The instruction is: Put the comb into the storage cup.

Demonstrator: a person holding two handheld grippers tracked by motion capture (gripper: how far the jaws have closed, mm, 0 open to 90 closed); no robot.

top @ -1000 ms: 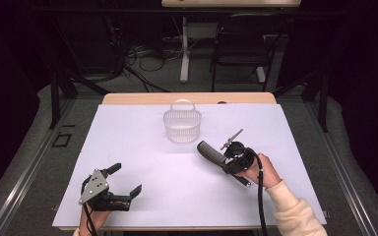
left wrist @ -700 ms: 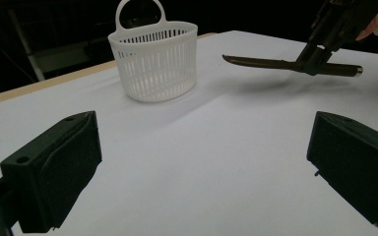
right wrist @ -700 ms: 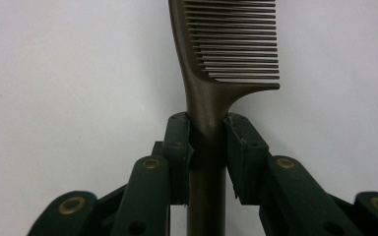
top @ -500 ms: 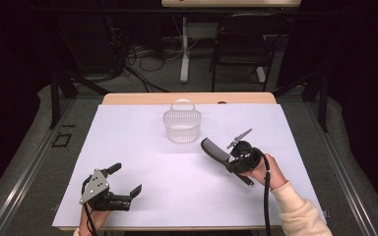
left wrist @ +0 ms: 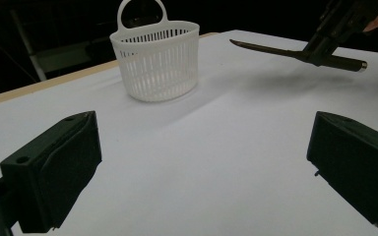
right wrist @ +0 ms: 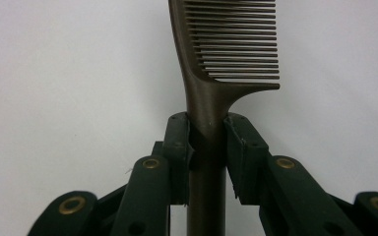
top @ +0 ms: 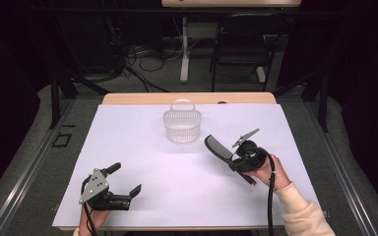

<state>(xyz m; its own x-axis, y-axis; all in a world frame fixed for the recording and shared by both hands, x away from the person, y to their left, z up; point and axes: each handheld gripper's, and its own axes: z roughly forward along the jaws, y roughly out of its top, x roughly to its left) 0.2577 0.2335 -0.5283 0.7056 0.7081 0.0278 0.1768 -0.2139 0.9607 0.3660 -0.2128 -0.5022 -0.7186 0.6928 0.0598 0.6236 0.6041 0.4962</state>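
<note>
I am clamping the right gripper fingers on the dark brown plastic comb handle, lifted just right of the white slotted plastic basket. My left gripper fingers are gaping wide over the white table, holding nothing.

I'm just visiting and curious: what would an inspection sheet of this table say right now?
Surface: white sheet over a wooden table, flat.
Job's things: dark comb held above the sheet; white basket upright, nothing seen inside.
Clutter: nothing seen.
Grippers: right gripper clamped on the comb's handle; left gripper open, low over the near edge.
Cables: one trails from each gripper; more lie on the floor beyond.
Surroundings: dark room, chair behind the table.
</note>
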